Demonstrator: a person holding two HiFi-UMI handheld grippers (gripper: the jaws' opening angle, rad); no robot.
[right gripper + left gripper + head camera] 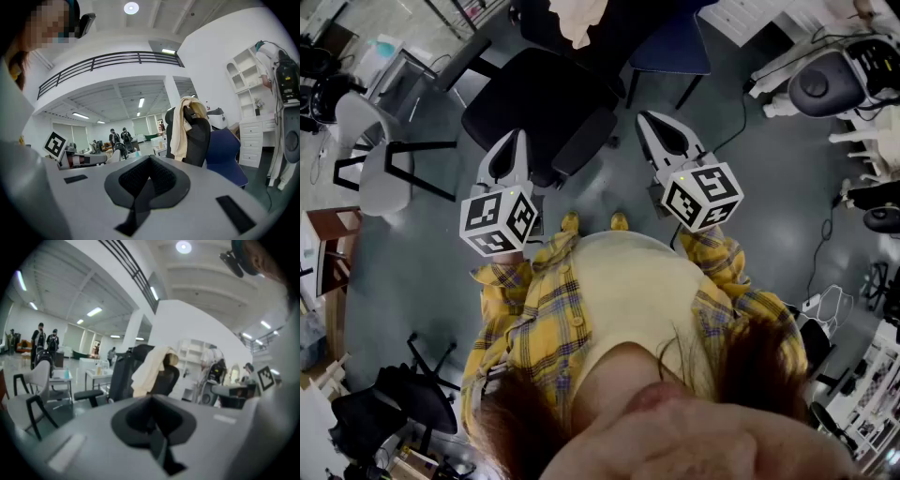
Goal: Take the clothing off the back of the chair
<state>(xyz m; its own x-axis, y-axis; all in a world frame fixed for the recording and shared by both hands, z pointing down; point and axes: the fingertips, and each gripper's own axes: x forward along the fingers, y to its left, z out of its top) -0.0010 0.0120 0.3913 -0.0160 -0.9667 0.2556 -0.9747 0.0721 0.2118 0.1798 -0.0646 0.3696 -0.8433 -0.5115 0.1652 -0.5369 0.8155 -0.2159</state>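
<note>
A cream garment (pixel 581 21) hangs over the back of a black office chair (pixel 539 103) in front of me. The left gripper view shows the same garment (pixel 149 371) draped down the backrest, some way ahead. It also shows in the right gripper view, where the garment (pixel 182 129) lies over the chair back (pixel 199 140). My left gripper (pixel 521 139) is held above the seat's near left edge, its jaws together and empty. At the seat's near right my right gripper (pixel 644 119) is shut too, with nothing in it. Neither touches the chair.
A blue chair (pixel 670 42) stands right behind the office chair. A white chair (pixel 370 150) is at the left and a black stool (pixel 403 394) at the lower left. White machines (pixel 834 80) and cables line the right. People (pixel 44 341) stand far off.
</note>
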